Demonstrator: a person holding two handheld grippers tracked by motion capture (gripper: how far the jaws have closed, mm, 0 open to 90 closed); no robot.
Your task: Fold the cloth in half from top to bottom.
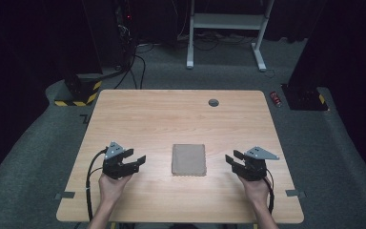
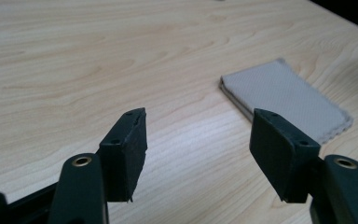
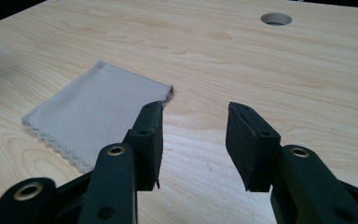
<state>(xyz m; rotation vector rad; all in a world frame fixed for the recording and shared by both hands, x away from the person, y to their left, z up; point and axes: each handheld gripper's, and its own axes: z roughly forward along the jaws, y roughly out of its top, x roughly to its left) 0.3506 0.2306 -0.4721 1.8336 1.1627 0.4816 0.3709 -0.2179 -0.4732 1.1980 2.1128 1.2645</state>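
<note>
Left hand [image 1: 110,186]: comes in from the near edge of the table, to the left of the cloth, and grips the left gripper from behind.
Left gripper [image 1: 134,159]: on the left of the cloth and apart from it, low over the wood, jaws turned toward the cloth; a black cable trails back from it to the near edge.
Left gripper fingers [image 2: 126,149]: spread wide with bare wood between them, holding nothing; in the left gripper view the cloth [image 2: 284,98] lies ahead of the right-hand jaw.
Cloth [image 1: 188,160]: a folded grey-beige rectangle lying flat on the table [image 1: 171,114], between the two grippers and touched by neither; one short edge is scalloped.
Cable hole [image 1: 213,102]: a round grey hole in the table top, beyond the cloth, toward the far edge.
Right gripper [image 1: 234,158]: on the right of the cloth, apart from it, jaws turned toward the cloth.
Right gripper fingers [image 3: 253,142]: spread apart, nothing between them; in the right gripper view the cloth [image 3: 98,112] lies behind the left-hand jaw.
Right hand [image 1: 256,187]: right of the cloth, holding the right gripper from behind.
</note>
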